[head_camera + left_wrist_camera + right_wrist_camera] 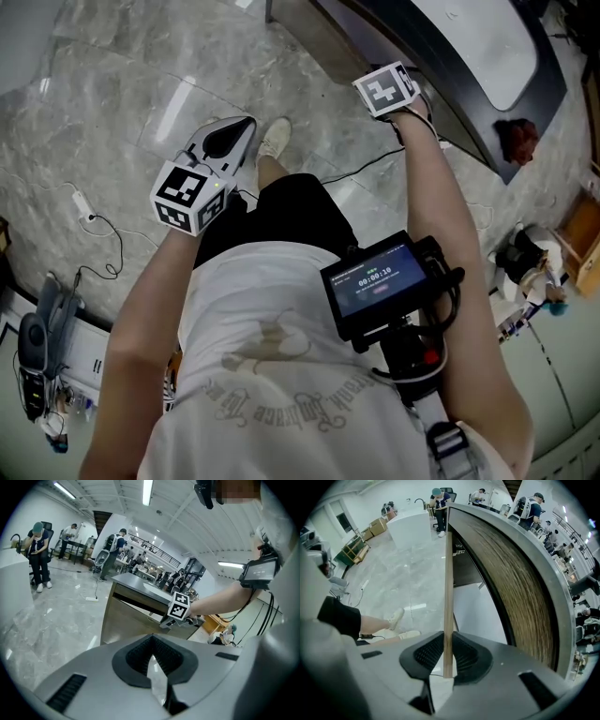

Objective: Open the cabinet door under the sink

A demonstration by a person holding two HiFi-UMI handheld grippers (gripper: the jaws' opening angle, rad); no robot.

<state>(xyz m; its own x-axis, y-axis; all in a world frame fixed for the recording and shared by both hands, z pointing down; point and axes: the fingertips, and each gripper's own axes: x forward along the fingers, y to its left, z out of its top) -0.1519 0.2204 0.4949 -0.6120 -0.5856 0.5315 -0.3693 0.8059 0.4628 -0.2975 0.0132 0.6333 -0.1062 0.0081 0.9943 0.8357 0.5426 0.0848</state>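
The wood cabinet door (pixel 448 597) stands swung out from the cabinet under the sink, seen edge-on as a thin upright strip. My right gripper (pixel 448 660) is shut on that edge, both pads against the wood, pointing down. The cabinet's wood front (pixel 520 583) curves away to the right under the grey counter. In the head view the right gripper (pixel 398 94) sits at the dark counter (pixel 450 84) by the white sink basin (pixel 487 47). My left gripper (pixel 230 141) hangs over the floor, shut and holding nothing (pixel 152 660). From there the cabinet (pixel 131 620) and the right gripper (pixel 180 613) show ahead.
The person's shoes (pixel 274 139) stand on the marble floor close to the cabinet. A power strip (pixel 82 202) with its cable lies at the left. A red object (pixel 517 139) and clutter sit right of the counter. Several people (pixel 40 555) work in the background.
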